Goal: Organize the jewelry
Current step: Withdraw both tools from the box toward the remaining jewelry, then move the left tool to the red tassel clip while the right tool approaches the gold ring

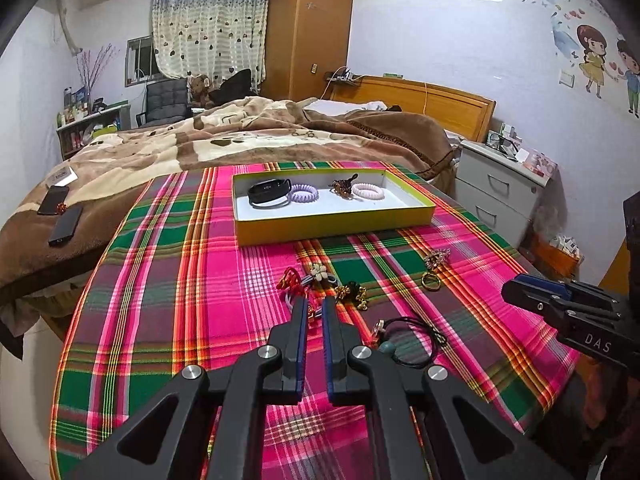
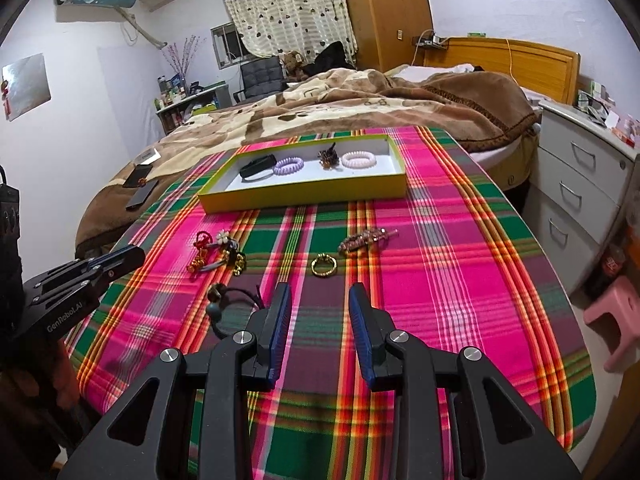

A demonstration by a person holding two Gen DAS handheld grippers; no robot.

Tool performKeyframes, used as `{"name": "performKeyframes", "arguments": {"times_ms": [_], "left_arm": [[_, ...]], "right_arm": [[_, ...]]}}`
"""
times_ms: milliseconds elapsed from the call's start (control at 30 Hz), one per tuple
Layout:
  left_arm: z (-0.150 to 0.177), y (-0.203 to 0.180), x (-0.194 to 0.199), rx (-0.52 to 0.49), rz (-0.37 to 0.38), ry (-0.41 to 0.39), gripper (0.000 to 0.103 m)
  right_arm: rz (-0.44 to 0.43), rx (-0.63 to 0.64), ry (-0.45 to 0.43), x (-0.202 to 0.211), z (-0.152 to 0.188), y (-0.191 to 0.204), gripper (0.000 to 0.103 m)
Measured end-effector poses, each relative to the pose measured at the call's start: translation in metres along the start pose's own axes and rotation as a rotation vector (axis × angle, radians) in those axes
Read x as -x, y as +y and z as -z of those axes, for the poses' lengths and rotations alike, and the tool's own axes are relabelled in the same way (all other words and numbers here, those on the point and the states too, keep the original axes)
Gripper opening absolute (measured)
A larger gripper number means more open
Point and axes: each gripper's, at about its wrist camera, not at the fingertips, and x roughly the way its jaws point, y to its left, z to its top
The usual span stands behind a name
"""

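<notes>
Left wrist view, four pieces in tray (image 1: 334, 224), left claw (image 1: 315, 304) nearly closed, empty, right claw (image 2: 320, 296) half-open, empty.

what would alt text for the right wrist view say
The open right tongs hover over a plaid tablecloth, pointing toward a gold ring. Beyond sits a yellow tray holding hair ties; a bed lies behind.

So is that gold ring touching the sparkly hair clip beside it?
Apart. The right wrist view shows the gold ring and the hair clip with a strip of plaid cloth between them.
</notes>
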Motion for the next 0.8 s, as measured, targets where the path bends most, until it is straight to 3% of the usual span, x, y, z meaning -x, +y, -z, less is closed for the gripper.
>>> {"name": "performKeyframes", "arguments": {"times_ms": [300,467,800], "left_arm": [[0.0,0.006,-0.007,0.007,-0.001,0.018,0.006],[0.0,0.01,-0.014,0.015,-0.007,0.034,0.016],[-0.007,0.02,-0.033,0.03,0.006,0.069,0.017]], "right_arm": [[-0.005,0.008,0.015,-0.005,-0.001,0.003,0.03],[-0.011,0.01,0.026,-0.011,-0.001,0.003,0.03],[-0.013,0.015,0.067,-0.031,-0.007,0.0,0.03]]}}
